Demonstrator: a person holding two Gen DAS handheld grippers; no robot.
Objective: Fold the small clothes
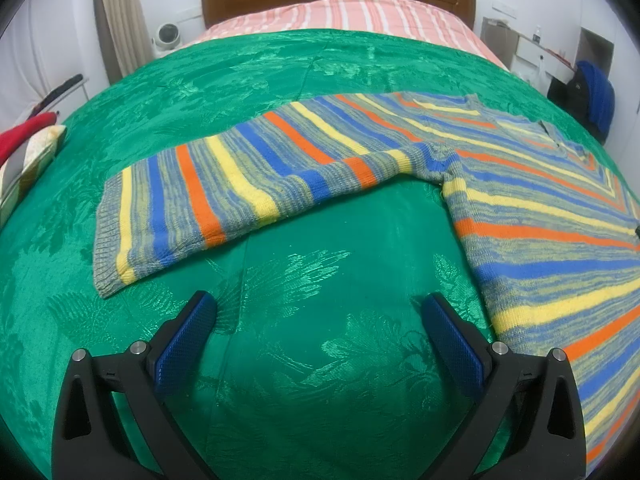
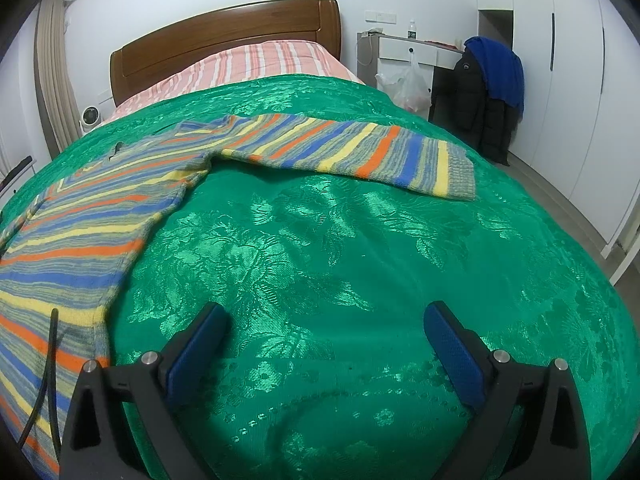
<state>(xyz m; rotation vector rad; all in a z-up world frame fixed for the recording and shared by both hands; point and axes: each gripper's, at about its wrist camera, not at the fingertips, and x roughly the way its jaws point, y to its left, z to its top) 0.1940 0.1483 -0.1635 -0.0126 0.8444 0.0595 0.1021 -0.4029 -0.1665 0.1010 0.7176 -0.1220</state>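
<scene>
Sweater (image 1: pixel 360 152) with blue, orange and yellow stripes lies flat on the green bedspread (image 1: pixel 320 240), both sleeves spread out to the sides. Left gripper (image 1: pixel 320 312) and right gripper (image 2: pixel 326 320) hover over bare bedspread, jaws wide apart, holding nothing.

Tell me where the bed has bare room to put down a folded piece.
Free: green cover below the left sleeve, and below the right sleeve beside the sweater body. Both grippers hover open there. The sweater fills the middle.
</scene>
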